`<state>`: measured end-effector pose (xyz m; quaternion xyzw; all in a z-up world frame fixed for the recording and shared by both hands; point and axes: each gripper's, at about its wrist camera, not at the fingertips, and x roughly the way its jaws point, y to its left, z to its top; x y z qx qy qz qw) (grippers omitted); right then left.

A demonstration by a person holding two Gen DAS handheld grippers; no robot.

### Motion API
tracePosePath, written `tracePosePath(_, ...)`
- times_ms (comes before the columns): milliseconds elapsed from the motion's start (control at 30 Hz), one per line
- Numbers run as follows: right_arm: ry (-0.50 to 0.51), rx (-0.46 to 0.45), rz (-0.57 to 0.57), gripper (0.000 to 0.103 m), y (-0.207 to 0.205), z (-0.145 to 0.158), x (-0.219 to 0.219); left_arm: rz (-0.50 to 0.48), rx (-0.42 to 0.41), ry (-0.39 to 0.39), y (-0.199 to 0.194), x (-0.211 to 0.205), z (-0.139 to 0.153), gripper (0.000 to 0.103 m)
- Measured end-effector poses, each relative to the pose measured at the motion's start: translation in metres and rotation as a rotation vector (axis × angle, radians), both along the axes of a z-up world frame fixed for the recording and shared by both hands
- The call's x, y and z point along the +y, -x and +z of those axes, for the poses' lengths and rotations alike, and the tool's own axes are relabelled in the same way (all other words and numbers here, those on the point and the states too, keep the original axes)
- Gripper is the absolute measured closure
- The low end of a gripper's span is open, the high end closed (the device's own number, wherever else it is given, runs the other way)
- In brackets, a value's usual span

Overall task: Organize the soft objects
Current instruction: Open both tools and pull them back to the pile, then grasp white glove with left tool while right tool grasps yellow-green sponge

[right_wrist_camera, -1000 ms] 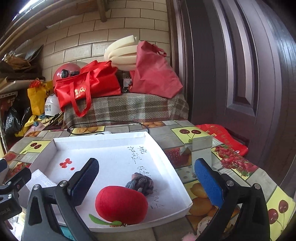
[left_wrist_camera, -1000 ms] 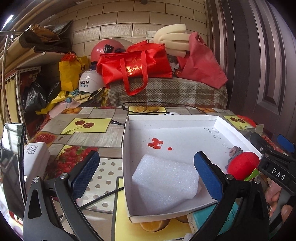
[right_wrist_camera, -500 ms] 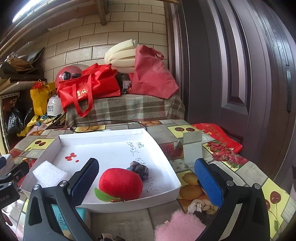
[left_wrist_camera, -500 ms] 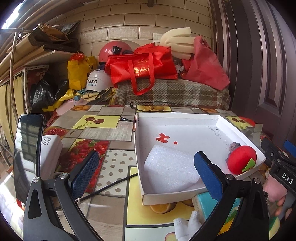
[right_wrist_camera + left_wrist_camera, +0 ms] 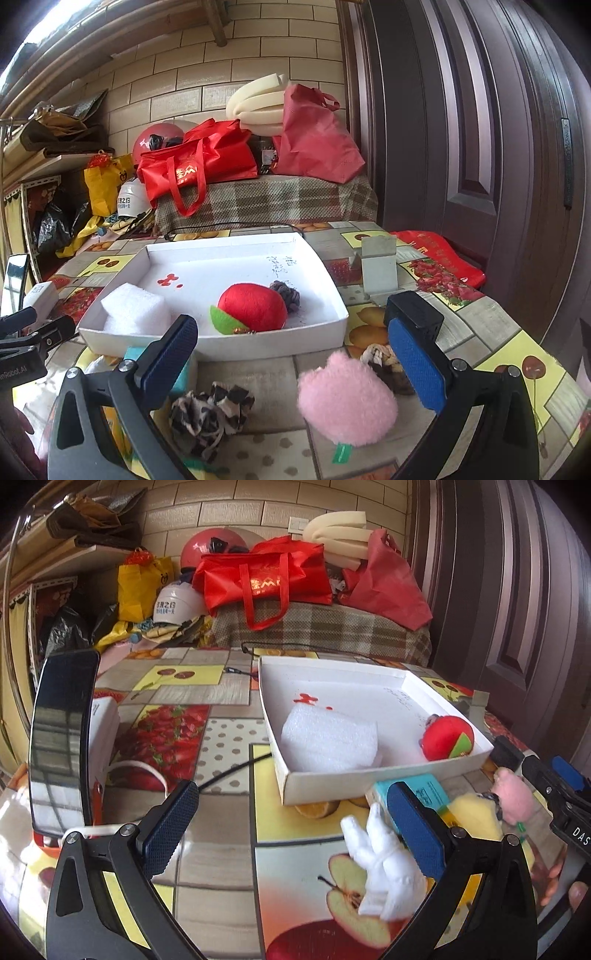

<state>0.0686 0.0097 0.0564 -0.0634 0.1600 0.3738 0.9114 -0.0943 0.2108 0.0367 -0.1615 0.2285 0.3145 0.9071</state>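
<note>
A white box tray (image 5: 373, 777) (image 5: 236, 341) on the table holds a white foam block (image 5: 328, 740) (image 5: 135, 308), a red plush apple (image 5: 447, 736) (image 5: 251, 306) and a grey scrunchie (image 5: 286, 290). In front of the tray lie a white plush figure (image 5: 388, 867), a pink plush (image 5: 345, 400) (image 5: 513, 799), a leopard scrunchie (image 5: 210, 410), a yellow soft piece (image 5: 471, 814) and a braided brown item (image 5: 388, 363). My left gripper (image 5: 291, 832) is open beside the white figure. My right gripper (image 5: 295, 358) is open above the pink plush.
A phone (image 5: 61, 734) stands at the left on a white box (image 5: 105, 731). A teal box (image 5: 424, 792) sits against the tray's front. A small white stand (image 5: 378, 269) is right of the tray. Red bags (image 5: 262, 579) and helmets crowd the back bench.
Both grippers have pulled back from the tray toward the table's near edge. The loose soft items in front of the tray have come into view.
</note>
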Motion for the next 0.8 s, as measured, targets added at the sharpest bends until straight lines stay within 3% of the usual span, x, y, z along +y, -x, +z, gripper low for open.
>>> tracePosePath(167,0.053,0.033,0.131,0.000,0.026,-0.005,-0.021,-0.079,0.051,0.110,0.016,-0.006,-0.013,0.000)
tracePosePath(333,0.150,0.043,0.249,0.000,0.048,-0.012,-0.019,-0.096,0.116,0.104,0.007,-0.015,-0.017,0.000)
tracePosePath(433,0.281,0.067,0.288,0.001,0.049,-0.024,0.006,-0.121,0.127,0.102,0.003,-0.018,-0.019,0.000)
tracePosePath(467,0.319,0.087,0.302,0.008,0.049,-0.030,0.014,-0.124,0.121,0.098,0.002,-0.020,-0.018,0.000)
tracePosePath(533,0.376,0.138,0.321,0.032,0.044,-0.039,0.028,-0.139,0.131,0.101,-0.001,-0.020,-0.019,0.000)
tracePosePath(600,0.412,0.188,0.342,0.063,0.039,-0.046,0.036,-0.165,0.146,0.111,-0.010,-0.021,-0.020,0.000)
tracePosePath(767,0.329,0.162,0.321,0.063,0.042,-0.034,0.019,-0.226,0.194,0.124,-0.036,-0.025,-0.025,0.004)
tracePosePath(800,0.322,0.156,0.314,0.063,0.042,-0.033,0.018,-0.233,0.203,0.132,-0.040,-0.026,-0.027,0.010)
